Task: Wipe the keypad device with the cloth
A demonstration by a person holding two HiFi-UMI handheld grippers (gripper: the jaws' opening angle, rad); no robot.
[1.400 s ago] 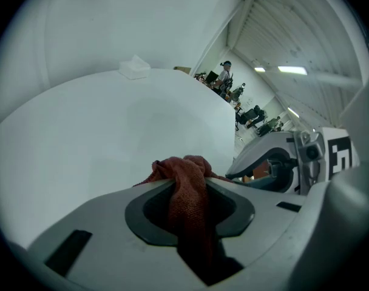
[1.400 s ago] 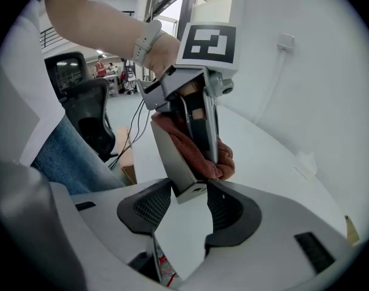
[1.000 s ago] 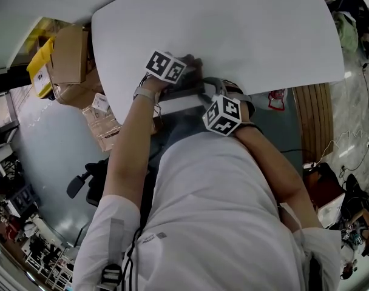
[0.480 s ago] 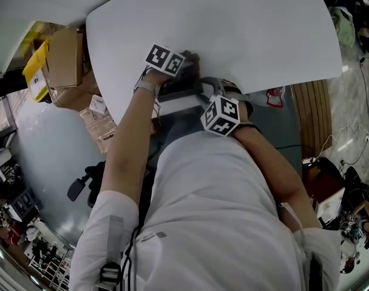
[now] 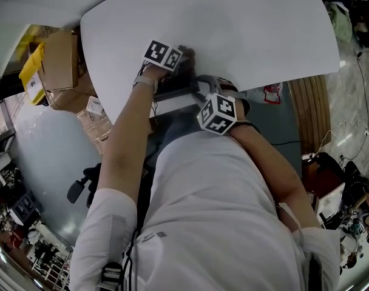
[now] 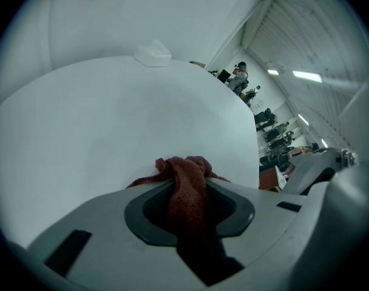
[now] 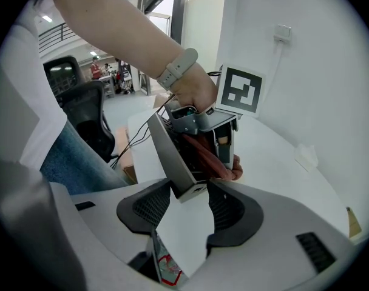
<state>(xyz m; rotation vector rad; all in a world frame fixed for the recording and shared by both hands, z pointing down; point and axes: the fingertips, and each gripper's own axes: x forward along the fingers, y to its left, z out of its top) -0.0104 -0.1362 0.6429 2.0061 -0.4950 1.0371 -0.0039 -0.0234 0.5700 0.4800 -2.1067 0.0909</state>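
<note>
Cloth contact under way. Left gripper (image 6: 187,183) jaws pinched tight on dark red woven cloth (image 6: 187,202), the bunch spilling past its tips over white table (image 5: 245,29). Since a second ago it has crept slightly farther from the right gripper (image 7: 190,190), which stays put. That one's jaws stand wide but clamped on tilted grey slab-shaped keypad device (image 7: 174,157), which rises just ahead of them. Judgement: wiping stroke in progress along the device, not finished.

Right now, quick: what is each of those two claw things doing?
Left gripper: closed on the red cloth.
Right gripper: closed on the edge of the keypad device.
</note>
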